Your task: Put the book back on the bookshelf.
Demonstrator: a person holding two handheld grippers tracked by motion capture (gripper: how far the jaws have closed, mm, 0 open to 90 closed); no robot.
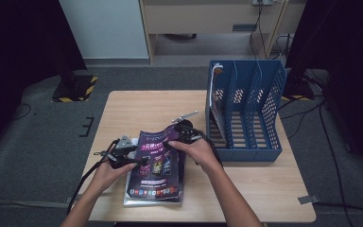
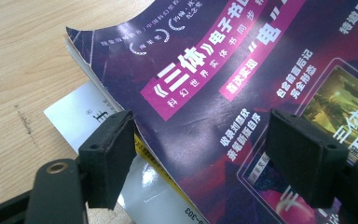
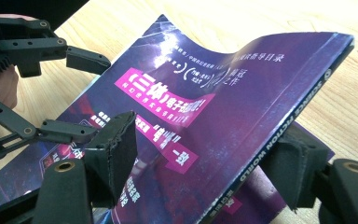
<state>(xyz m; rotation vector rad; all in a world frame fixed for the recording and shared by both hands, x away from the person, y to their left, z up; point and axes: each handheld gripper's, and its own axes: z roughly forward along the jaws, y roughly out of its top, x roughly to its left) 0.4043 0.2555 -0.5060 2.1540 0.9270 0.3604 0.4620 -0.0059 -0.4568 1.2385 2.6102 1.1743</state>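
Between right hand-held gripper [image 3: 200, 172] jaws, magazine [image 3: 214, 126].

1. The blue file rack [image 1: 246, 111] is standing at the right back of the table [image 1: 132, 109], blocking that side.
2. The purple magazine [image 1: 157, 163] is lying on a stack in the middle front.
3. The left and back of the table are lying bare, giving hands room.
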